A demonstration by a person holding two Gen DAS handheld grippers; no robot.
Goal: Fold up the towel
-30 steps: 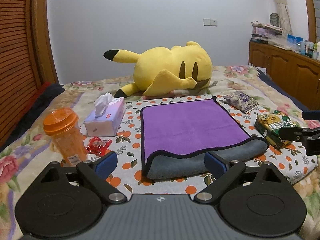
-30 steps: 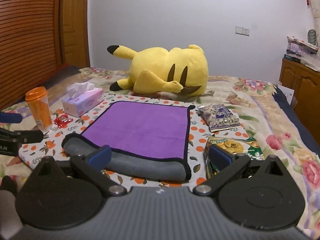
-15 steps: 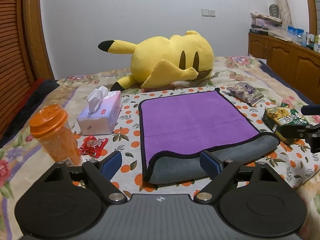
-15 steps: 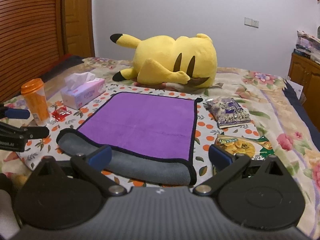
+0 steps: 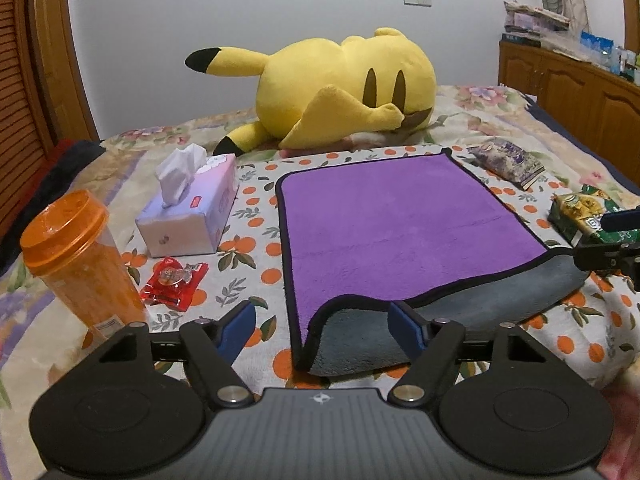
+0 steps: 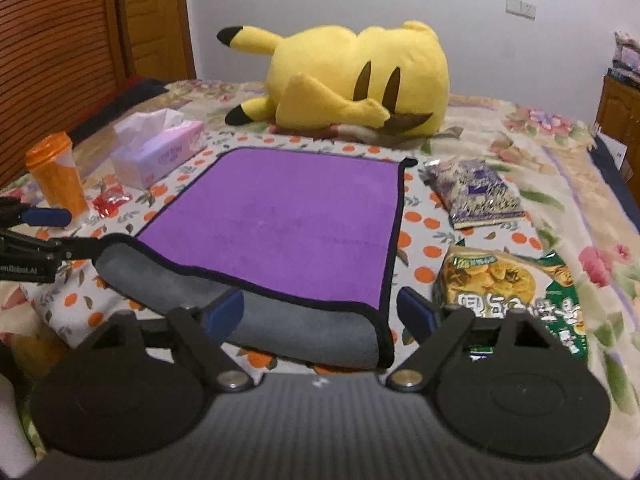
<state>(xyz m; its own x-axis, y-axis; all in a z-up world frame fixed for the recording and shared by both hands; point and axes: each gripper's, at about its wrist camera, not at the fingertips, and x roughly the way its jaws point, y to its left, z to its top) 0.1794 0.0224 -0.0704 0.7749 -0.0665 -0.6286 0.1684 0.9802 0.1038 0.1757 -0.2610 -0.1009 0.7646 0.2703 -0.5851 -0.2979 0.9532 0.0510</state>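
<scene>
A purple towel (image 5: 396,232) with black trim and a grey underside lies on an orange-dotted cloth on the bed; it also shows in the right wrist view (image 6: 280,220). Its near edge is rolled over, grey side up (image 5: 440,320). My left gripper (image 5: 322,326) is open and empty, hovering at the towel's near left corner. My right gripper (image 6: 320,312) is open and empty over the towel's near right corner. Each gripper shows at the edge of the other's view.
An orange cup (image 5: 76,256), a tissue box (image 5: 192,208) and a red candy packet (image 5: 174,280) lie left of the towel. A purple snack bag (image 6: 476,192) and a green chips bag (image 6: 512,292) lie right. A yellow plush (image 5: 340,88) sits behind.
Both grippers have moved forward and lower toward the towel's near edge, so the towel looks larger. Both stay open; the towel has not moved.
</scene>
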